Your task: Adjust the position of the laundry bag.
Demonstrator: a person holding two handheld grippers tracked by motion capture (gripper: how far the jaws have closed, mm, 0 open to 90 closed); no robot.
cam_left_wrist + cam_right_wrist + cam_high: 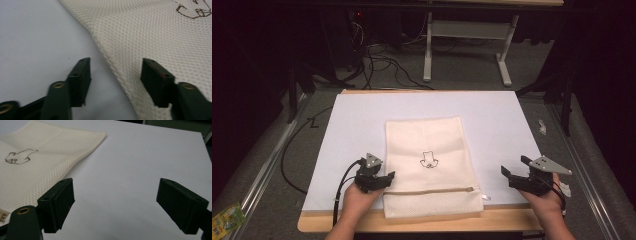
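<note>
A cream mesh bag (427, 150) lies flat on the white sheet (497, 120), with a small dark embroidered figure (429, 160) at its middle and a zipper (432, 190) across its near end. My left gripper (386, 178) is open at the bag's left edge, just above the zipper. In the left gripper view (116, 67) one jaw is over the sheet and the other over the mesh (155, 32), with the edge between them. My right gripper (515, 167) is open wide over bare sheet, right of the bag. The right gripper view (115, 192) has the bag (32, 170) to the left.
The wooden table edge (507, 218) runs along the front under the sheet. Cables (382, 65) and white stand legs (504, 65) are on the floor beyond the table. A green packet (224, 220) lies on the floor at the lower left. A metal rail (267, 160) flanks the table.
</note>
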